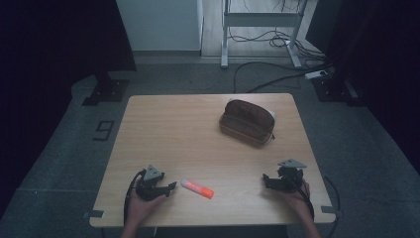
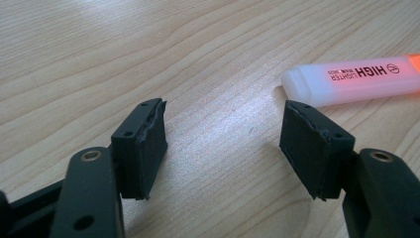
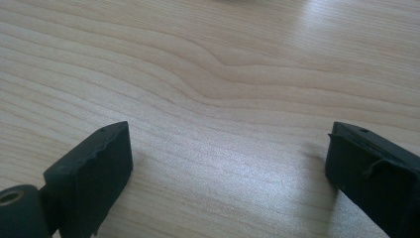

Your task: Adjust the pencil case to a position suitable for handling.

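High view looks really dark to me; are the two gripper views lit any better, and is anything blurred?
High view: dim, table's surroundings nearly black. Left gripper view: bright, orange-and-white plastic highlighter sharp enough to read its print. Right gripper view: bright, soft glare on the light wooden table.

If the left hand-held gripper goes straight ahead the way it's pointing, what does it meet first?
Probably the highlighter: its white capped end lies just beyond the left hand-held gripper, off toward one jaw rather than centred, so it might only be clipped.

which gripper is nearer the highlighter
Left. The left gripper sits just beside the highlighter, jaws open toward it; the right gripper is farther off on its other side.
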A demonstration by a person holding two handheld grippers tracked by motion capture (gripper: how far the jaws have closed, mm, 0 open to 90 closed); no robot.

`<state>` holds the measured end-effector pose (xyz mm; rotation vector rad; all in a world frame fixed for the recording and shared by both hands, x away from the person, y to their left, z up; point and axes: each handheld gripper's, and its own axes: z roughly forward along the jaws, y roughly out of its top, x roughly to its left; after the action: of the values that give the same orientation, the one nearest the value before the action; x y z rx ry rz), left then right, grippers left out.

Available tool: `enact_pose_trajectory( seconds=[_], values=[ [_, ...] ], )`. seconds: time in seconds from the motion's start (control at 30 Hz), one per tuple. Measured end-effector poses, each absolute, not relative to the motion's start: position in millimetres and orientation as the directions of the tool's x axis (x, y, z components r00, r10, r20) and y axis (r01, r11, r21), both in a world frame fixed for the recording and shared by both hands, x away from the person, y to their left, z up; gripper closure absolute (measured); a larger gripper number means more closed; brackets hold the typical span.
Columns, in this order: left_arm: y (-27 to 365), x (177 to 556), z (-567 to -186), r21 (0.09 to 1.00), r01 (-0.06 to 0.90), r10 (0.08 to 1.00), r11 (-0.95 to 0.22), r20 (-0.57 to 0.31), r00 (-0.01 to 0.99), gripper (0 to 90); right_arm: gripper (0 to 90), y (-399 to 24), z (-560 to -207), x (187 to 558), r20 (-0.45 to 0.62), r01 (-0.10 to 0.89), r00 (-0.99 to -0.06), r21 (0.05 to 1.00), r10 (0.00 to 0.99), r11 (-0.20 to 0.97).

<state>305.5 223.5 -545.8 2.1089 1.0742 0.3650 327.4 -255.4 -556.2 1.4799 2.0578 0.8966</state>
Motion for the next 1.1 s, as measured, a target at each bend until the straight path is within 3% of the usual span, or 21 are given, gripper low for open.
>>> enact_pose_trajectory(
  seconds=[0.47, 0.6, 1.1],
  values=[
    [221.7, 305.5, -545.8, 0.714, 0.575, 0.789, -0.399, -0.053, 0.612, 34.3, 9.5, -254.0, -554.5, 327.2, 0.015, 0.659, -0.297, 0.727, 0.955, 0.193],
    [222.6, 305.9, -545.9, 0.716, 0.578, 0.789, -0.390, -0.064, 0.612, 34.3, 12.3, -259.3, -552.1, 328.1, 0.064, 0.656, -0.296, 0.739, 0.953, 0.153],
    [220.5, 304.7, -545.8, 0.712, 0.575, 0.792, -0.402, -0.045, 0.609, 34.4, 14.7, -272.0, -531.9, 333.5, 0.114, 0.566, -0.311, 0.820, 0.944, 0.087]
  ],
)
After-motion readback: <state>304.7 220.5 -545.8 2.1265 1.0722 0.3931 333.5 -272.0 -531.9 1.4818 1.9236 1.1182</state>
